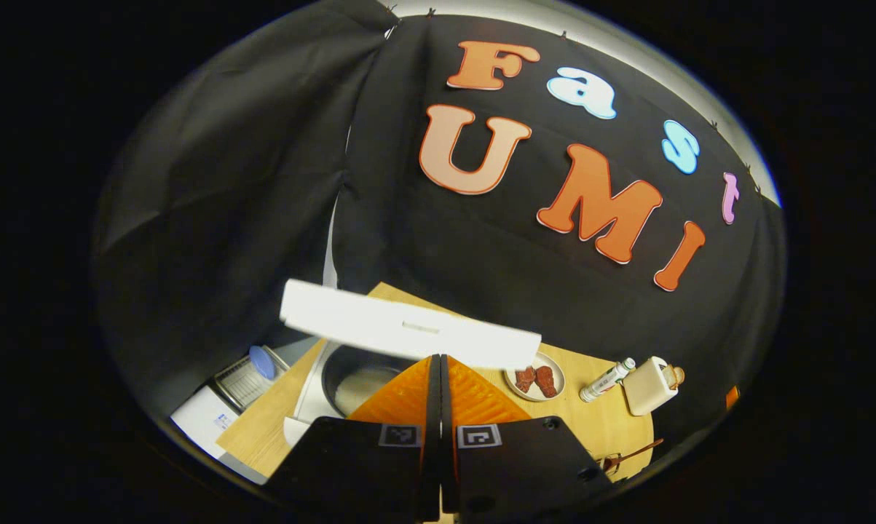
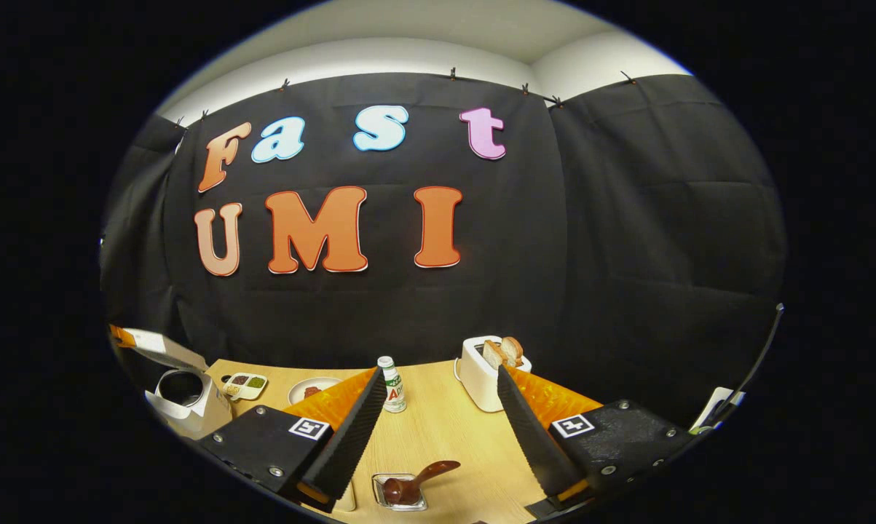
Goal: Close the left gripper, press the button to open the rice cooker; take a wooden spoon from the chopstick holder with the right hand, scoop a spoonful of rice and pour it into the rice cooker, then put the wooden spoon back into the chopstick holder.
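One step done by the look: white rice cooker (image 2: 183, 400) lid-up at table's left, left gripper (image 1: 439, 378) pressed together, right gripper (image 2: 438, 415) spread above dark wooden spoon (image 2: 416, 484), seemingly in its holder; next, clamp the handle.

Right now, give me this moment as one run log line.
rice cooker: lid open | left gripper: shut, above cooker | right gripper: open, empty | wooden spoon: in holder, untouched | stage: button pressed, spoon pickup next
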Available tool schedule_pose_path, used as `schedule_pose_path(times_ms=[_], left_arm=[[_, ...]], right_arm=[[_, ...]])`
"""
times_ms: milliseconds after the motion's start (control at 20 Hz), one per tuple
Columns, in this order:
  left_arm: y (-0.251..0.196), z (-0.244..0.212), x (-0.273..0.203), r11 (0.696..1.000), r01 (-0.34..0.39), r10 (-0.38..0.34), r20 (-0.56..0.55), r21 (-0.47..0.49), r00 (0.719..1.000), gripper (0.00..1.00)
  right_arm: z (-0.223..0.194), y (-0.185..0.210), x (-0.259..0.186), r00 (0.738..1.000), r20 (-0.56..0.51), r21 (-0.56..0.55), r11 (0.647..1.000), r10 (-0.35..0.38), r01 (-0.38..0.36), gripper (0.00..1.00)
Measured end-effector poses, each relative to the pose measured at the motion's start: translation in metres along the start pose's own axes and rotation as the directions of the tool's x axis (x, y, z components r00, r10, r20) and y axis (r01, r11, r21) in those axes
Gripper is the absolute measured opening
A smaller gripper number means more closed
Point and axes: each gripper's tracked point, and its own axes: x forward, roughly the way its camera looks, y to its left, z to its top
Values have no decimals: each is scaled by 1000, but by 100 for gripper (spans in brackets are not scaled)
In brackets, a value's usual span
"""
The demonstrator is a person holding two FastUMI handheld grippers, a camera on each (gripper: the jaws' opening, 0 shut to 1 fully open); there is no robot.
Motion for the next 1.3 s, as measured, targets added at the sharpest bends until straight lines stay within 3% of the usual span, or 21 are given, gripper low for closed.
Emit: schedule_pose_path(times_ms=[200, 700, 850, 950, 1000, 1150, 1300], left_arm=[[-31, 23, -40, 997, 70, -73, 139, 24, 988, 5], [-83, 56, -108, 985, 3, -72, 391, 174, 918, 6], [-106, 53, -117, 975, 8, -100, 405, 224, 909, 24], [-118, 47, -122, 969, 8, -113, 410, 249, 905, 44], [-122, 43, -124, 967, 8, -117, 412, 256, 904, 61], [-127, 17, -123, 956, -9, -108, 382, 292, 918, 73], [-134, 4, -129, 949, -14, -108, 366, 314, 924, 73]], right_arm=[[-21, -9, 8, 999, -43, 7, 1000, 5, -5, 95], [-88, -6, 21, 983, -174, 62, 997, 64, -54, 95], [-111, 0, 27, 972, -218, 68, 995, 90, -77, 95], [-127, 4, 32, 962, -252, 74, 993, 102, -86, 95], [-136, 5, 34, 957, -270, 81, 993, 107, -89, 95], [-169, 3, 42, 931, -346, 106, 991, 119, -87, 95], [-198, 6, 47, 903, -407, 149, 985, 138, -83, 94]])
